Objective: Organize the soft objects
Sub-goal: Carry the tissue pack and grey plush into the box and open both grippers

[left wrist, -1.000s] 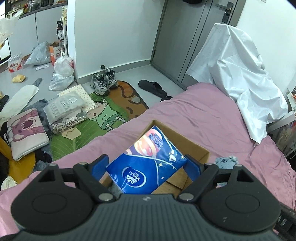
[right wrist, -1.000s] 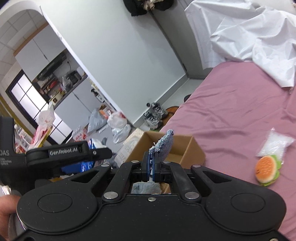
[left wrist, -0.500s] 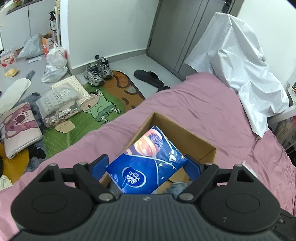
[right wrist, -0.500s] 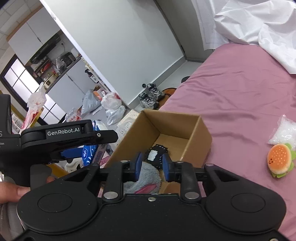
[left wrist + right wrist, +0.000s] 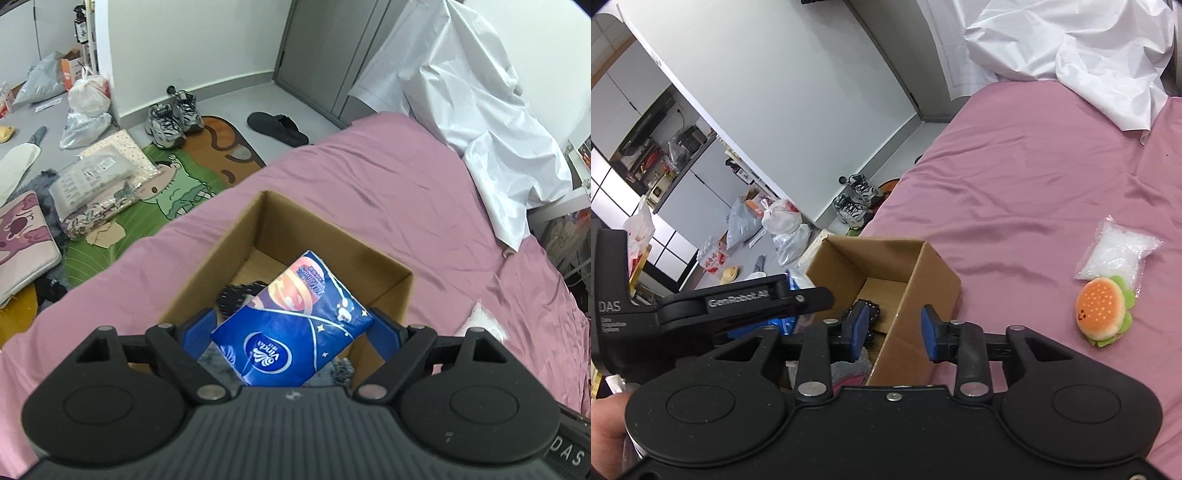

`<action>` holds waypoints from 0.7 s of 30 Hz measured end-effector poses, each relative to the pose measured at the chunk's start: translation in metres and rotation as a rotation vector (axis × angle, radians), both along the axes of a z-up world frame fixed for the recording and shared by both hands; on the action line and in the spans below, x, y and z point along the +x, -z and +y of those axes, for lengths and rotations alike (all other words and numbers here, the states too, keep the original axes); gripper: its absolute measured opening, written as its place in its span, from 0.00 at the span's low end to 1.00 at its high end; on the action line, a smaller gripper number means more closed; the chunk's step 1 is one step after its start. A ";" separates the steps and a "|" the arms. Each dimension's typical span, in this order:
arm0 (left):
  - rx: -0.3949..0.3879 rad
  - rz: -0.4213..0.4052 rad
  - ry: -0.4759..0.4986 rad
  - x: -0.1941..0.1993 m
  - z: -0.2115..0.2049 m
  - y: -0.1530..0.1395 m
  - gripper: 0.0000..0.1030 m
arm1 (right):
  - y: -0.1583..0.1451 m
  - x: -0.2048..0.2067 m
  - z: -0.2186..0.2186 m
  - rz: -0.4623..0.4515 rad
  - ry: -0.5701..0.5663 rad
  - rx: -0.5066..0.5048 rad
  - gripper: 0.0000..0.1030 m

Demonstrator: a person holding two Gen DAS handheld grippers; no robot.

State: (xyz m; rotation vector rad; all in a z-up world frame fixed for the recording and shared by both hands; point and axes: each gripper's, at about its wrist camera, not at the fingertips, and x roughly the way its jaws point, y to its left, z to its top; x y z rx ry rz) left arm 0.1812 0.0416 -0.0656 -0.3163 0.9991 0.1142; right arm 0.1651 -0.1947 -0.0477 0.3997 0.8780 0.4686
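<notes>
An open cardboard box [image 5: 325, 236] sits on the pink bed [image 5: 388, 177]. My left gripper [image 5: 291, 328] is shut on a blue tissue pack [image 5: 306, 295], which hangs tilted just over the box's opening. A black item [image 5: 236, 295] and grey fluffy fabric lie inside. In the right wrist view my right gripper [image 5: 894, 328] hovers above the near right wall of the box [image 5: 871, 254]. Its jaws are opening with nothing between them. A grey and pink soft item [image 5: 849, 365] lies in the box below it. A burger plush [image 5: 1104, 312] rests on the bed to the right.
A clear bag of white stuffing [image 5: 1115, 254] lies beside the burger plush. A white sheet [image 5: 461, 92] drapes over the bed's far end. Beyond the bed's left edge are shoes [image 5: 173, 118], a slipper [image 5: 277, 127], a cartoon mat [image 5: 166, 192] and wrapped packages [image 5: 96, 184].
My right gripper opened and let go of the grey soft item, which now lies in the box. My left gripper came down closer over the box with the tissue pack.
</notes>
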 end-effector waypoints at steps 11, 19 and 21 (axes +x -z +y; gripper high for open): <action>-0.021 -0.016 -0.028 0.007 -0.016 -0.006 0.86 | 0.002 0.005 -0.010 0.010 0.014 0.007 0.42; 0.014 -0.012 -0.030 0.000 -0.019 -0.016 0.86 | -0.007 0.001 -0.019 -0.014 0.014 0.008 0.50; 0.024 -0.024 -0.015 -0.004 -0.022 -0.019 0.86 | -0.010 0.000 -0.021 -0.020 0.017 0.008 0.51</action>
